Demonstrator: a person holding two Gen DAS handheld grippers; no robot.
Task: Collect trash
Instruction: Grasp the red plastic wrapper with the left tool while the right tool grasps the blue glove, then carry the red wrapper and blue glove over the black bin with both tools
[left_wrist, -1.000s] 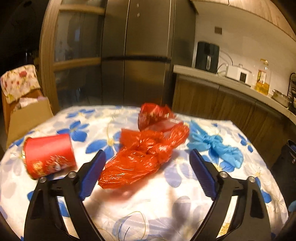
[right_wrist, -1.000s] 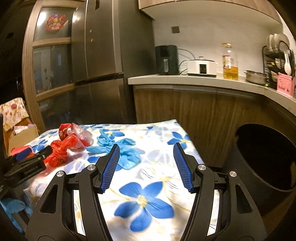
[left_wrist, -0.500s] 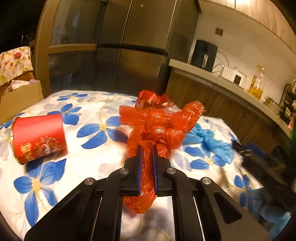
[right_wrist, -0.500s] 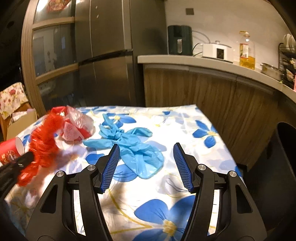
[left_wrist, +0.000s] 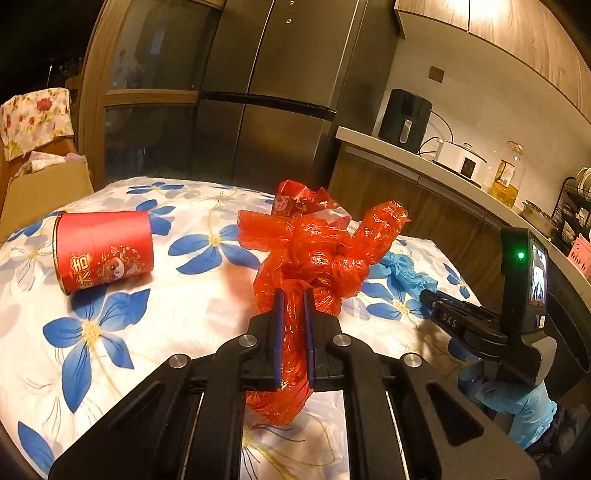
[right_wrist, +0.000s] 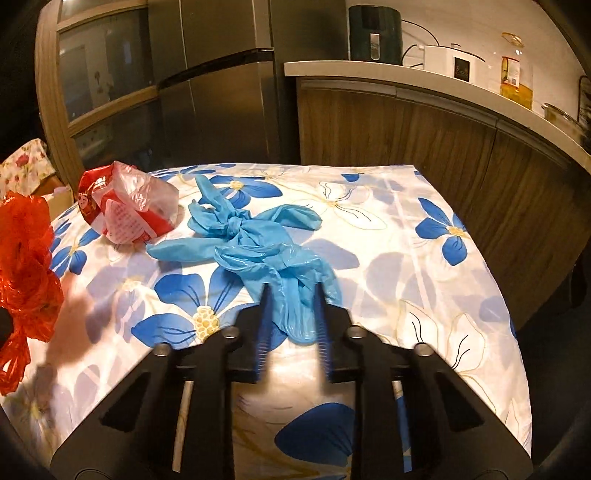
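Left wrist view: left gripper (left_wrist: 293, 314) clamped on the lower neck of a knotted red plastic bag (left_wrist: 317, 258), blue pads nearly together with only the crumpled film between them. Bag bulging above the fingertips, tail hanging below them, over the floral tablecloth (left_wrist: 110, 332). Red paper cup (left_wrist: 103, 251) lying on its side well to the left. Red-and-clear wrapper (left_wrist: 306, 199) just behind the bag. Right gripper (left_wrist: 443, 314) visible at right, reaching toward a bit of blue glove (left_wrist: 402, 269).

Right wrist view: right gripper (right_wrist: 291, 317) down at the near end of the knotted blue gloves (right_wrist: 258, 243), fingers partway closed on either side of the bundle's lower lobe; blurred, so cannot tell whether pinched firmly or only straddling it. Rest of gloves stretching away across the tablecloth (right_wrist: 424, 295). Wrapper (right_wrist: 125, 206) just beyond, at left. Red plastic bag (right_wrist: 26, 266) at the far left edge.
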